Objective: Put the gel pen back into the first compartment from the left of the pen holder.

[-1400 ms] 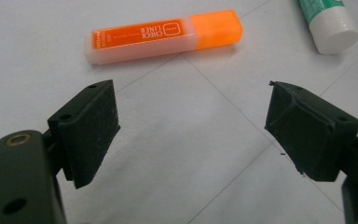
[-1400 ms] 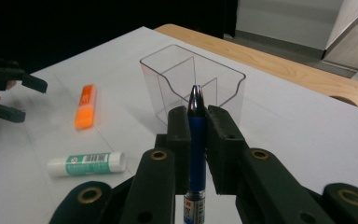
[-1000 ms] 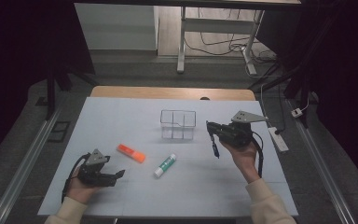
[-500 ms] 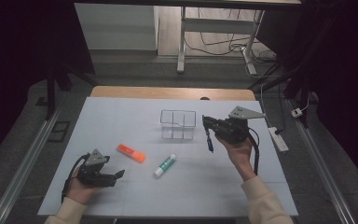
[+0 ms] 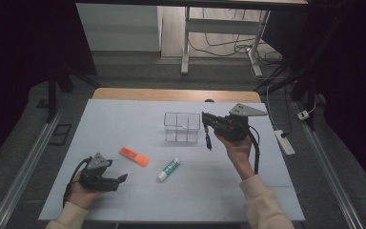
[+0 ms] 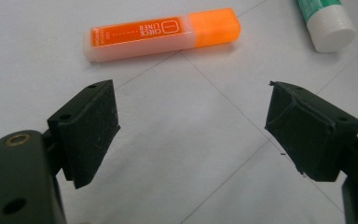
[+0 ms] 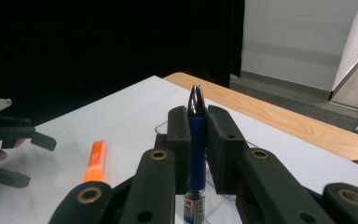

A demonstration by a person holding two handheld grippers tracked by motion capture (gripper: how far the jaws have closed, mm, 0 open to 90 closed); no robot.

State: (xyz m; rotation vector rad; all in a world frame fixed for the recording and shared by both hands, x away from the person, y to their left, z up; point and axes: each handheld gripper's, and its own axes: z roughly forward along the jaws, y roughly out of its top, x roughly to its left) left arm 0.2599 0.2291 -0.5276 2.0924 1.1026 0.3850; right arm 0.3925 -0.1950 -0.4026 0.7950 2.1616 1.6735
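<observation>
A blue pen (image 7: 196, 140) is clamped between the two closed jaws of the right gripper (image 5: 208, 125), standing upright in the right gripper view with its dark tip above the jaw tops. In the high view the pen (image 5: 208, 138) hangs down from the jaws, held above the white table (image 5: 228, 191) just to the right of a clear box (image 5: 182, 127) divided into compartments. The person's right hand (image 5: 236, 145) grips that tool from below, and a grey three-cornered plate sits on top of it.

Nearer the person, an orange highlighter (image 6: 161, 34) lies flat on the table, and a glue stick (image 5: 168, 169) with a green label and white cap lies just to its right, apart from it.

The left gripper (image 5: 119, 180) rests low at the table's near left corner, held by the left hand (image 5: 83, 193). Its jaws stand wide apart with nothing between them, and the highlighter lies just beyond them.
</observation>
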